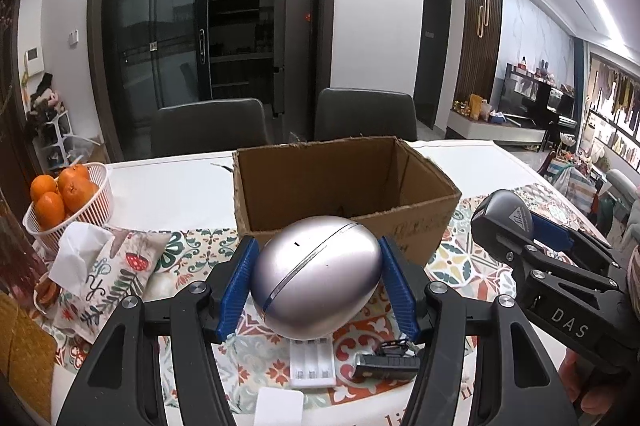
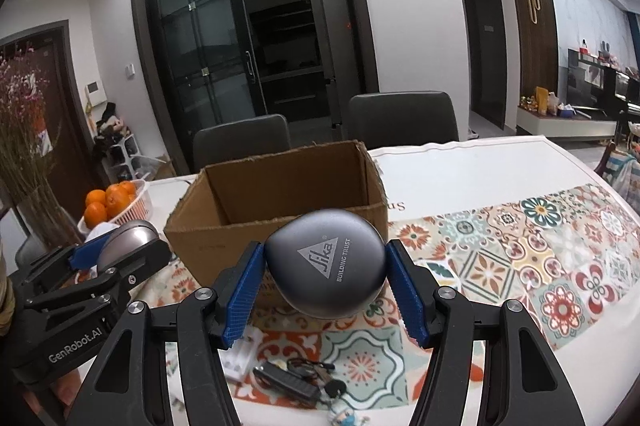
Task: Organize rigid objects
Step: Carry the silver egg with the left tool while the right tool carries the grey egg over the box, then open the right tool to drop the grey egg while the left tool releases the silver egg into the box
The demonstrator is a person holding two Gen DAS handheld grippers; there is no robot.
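Observation:
My left gripper (image 1: 316,274) is shut on a silver egg-shaped case (image 1: 316,274) and holds it above the patterned mat, just in front of the open cardboard box (image 1: 420,226). My right gripper (image 2: 325,274) is shut on a dark grey rounded case with a Sika logo (image 2: 325,262), also held in the air before the box (image 2: 208,242). The right gripper shows in the left wrist view (image 1: 508,218), to the right of the box. The left gripper shows in the right wrist view (image 2: 116,246), to the left of the box. The box looks empty inside.
On the mat below lie a white battery charger (image 1: 312,366), a black key fob with keys (image 1: 386,360) (image 2: 296,380) and a white card (image 1: 278,406). A basket of oranges (image 1: 64,202) and a tissue pouch (image 1: 108,274) sit left. Two chairs (image 1: 208,130) stand behind the table.

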